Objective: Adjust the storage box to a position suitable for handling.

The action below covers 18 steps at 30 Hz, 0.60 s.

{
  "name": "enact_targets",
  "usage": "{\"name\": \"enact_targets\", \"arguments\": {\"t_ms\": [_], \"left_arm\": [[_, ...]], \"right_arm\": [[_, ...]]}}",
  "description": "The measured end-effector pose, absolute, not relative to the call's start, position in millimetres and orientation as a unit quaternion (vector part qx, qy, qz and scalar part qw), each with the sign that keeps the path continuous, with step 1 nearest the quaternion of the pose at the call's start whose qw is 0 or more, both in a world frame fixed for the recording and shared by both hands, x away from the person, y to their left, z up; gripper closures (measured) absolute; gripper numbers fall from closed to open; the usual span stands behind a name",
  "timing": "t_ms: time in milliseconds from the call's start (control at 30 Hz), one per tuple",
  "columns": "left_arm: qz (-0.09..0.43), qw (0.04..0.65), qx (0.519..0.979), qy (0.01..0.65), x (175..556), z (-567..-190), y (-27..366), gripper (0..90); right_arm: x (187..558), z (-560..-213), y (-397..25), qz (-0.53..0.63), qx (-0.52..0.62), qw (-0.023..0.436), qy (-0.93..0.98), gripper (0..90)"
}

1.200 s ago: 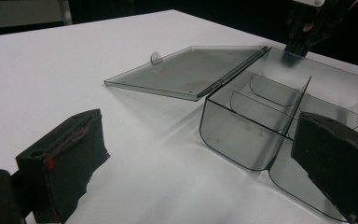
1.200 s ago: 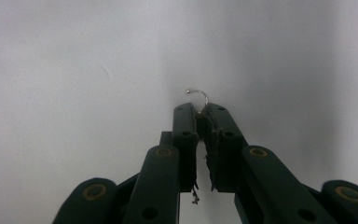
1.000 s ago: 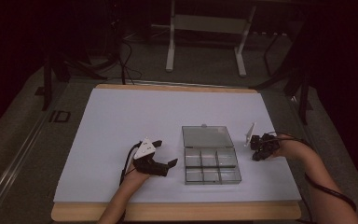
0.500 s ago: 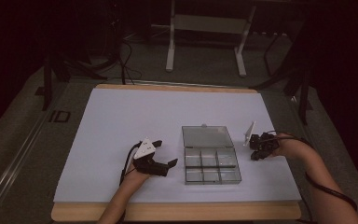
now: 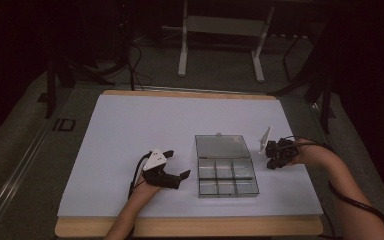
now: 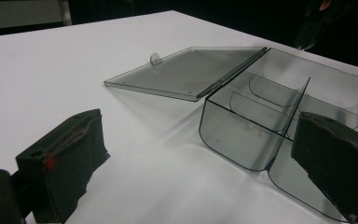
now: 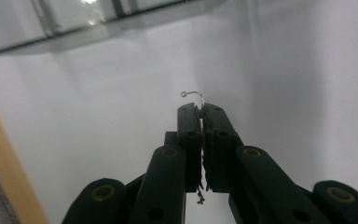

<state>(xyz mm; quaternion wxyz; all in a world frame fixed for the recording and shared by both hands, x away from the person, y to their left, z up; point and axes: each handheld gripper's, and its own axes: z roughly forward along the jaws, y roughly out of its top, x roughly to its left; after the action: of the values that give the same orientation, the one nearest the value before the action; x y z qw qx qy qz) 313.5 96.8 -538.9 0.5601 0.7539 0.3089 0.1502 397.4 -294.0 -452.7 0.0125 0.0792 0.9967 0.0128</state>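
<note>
Right tool [image 7: 201,108] pinched tight on a small wire hook [image 7: 193,94], its curl poking out past the jaw tips. Over the last second it has edged slightly left, toward the open clear compartment box [image 5: 227,176]. Probably heading for a compartment. Left tool [image 5: 172,174] spread wide, unmoved, idle on the white table [image 5: 130,130] just left of the box.

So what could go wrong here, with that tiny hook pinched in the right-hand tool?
The small wire hook is held only by the tip of the right tool, so it might slip out. The clear box looks light; the open left tool isn't steadying it, so a nudge could shift it.
</note>
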Motion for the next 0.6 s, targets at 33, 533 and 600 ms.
{"name": "enact_targets", "arguments": {"t_ms": [33,533,600], "left_arm": [[0.149,0.561,0.753,0.310,314,-539,97,3.5],[0.150,0.561,0.753,0.309,313,-539,97,3.5],[0.149,0.561,0.753,0.310,314,-539,97,3.5]], "right_arm": [[397,-451,-292,0.013,0.079,0.013,0.997,86.4],[392,-434,-264,0.025,0.048,0.024,0.998,86.4],[392,-433,-261,0.025,0.047,0.023,0.998,86.4]]}}
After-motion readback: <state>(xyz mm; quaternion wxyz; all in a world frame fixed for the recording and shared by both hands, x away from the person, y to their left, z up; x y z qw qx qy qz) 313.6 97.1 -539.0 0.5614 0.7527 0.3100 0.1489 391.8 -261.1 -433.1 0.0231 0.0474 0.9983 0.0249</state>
